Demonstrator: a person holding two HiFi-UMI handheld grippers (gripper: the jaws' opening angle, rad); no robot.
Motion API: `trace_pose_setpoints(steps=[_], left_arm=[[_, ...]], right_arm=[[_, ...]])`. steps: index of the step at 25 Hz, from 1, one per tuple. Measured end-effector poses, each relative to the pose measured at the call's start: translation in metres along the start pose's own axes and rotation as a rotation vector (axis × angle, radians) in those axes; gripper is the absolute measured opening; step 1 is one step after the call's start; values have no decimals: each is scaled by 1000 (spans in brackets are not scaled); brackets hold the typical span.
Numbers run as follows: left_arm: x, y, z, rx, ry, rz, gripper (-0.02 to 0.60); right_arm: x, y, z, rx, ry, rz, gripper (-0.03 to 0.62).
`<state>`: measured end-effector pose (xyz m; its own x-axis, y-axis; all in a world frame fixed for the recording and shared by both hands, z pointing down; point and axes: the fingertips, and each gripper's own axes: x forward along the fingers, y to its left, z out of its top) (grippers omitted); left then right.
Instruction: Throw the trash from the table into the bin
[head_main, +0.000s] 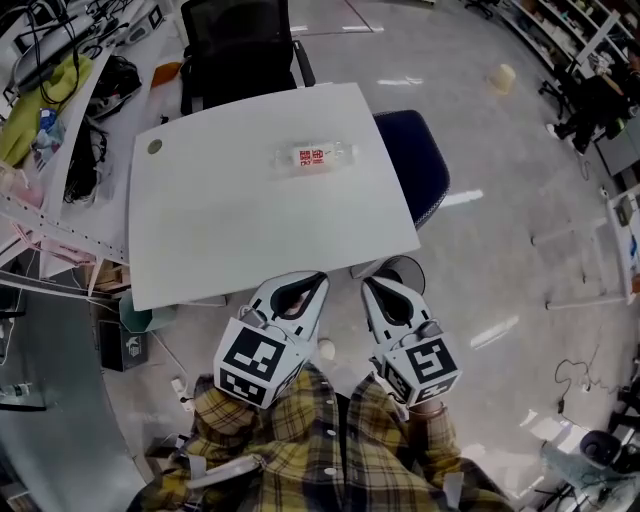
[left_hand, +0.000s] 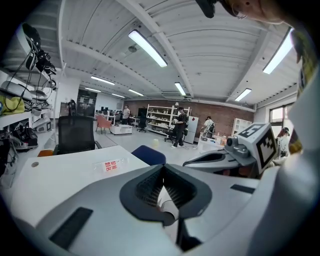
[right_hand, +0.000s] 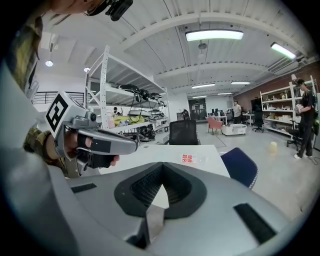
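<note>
A clear plastic bottle (head_main: 315, 156) with a red-printed label lies on its side on the white table (head_main: 230, 220), toward the far right. It also shows in the left gripper view as the bottle (left_hand: 111, 165) and in the right gripper view as the bottle (right_hand: 189, 158). My left gripper (head_main: 305, 281) and right gripper (head_main: 372, 284) hover side by side at the table's near edge, well short of the bottle. Both are shut with nothing between the jaws. A round dark bin (head_main: 402, 268) stands on the floor just beyond the right gripper.
A black office chair (head_main: 240, 45) stands at the table's far side and a blue chair (head_main: 415, 160) at its right. Cluttered benches and cables (head_main: 60, 90) run along the left. A teal container (head_main: 140, 318) sits under the table's near left corner.
</note>
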<state>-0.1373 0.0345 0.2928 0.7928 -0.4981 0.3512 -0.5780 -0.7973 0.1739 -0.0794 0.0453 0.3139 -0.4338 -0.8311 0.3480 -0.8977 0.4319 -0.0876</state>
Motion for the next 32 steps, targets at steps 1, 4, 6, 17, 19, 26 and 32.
trace_pose_setpoints(steps=[1,4,6,17,19,26,32], left_arm=[[6,9,4,-5,-5,2,8],[26,39,20,-10,-21,11,8],[39,59,32,-17,-28,18,8],[81,169,64,-39,-50,43,8],[83,183,65,-37,-49,49,8],[80,208,61,-69,-57,81,8],[89,213,65,-86,-75,110,8]], right_arm=[[10,-5,4,-7,5,4,-2],[41,-19,19,-36,9,23,-2],[63,-29,31,-49,14,33,-2],[175,-70,74,-92,57,27,-2],[188,-76,76,-95,58,25,-2],[215,-88,72,-94,90,35,-2],[229,-100,78,-130,112,83,-2]])
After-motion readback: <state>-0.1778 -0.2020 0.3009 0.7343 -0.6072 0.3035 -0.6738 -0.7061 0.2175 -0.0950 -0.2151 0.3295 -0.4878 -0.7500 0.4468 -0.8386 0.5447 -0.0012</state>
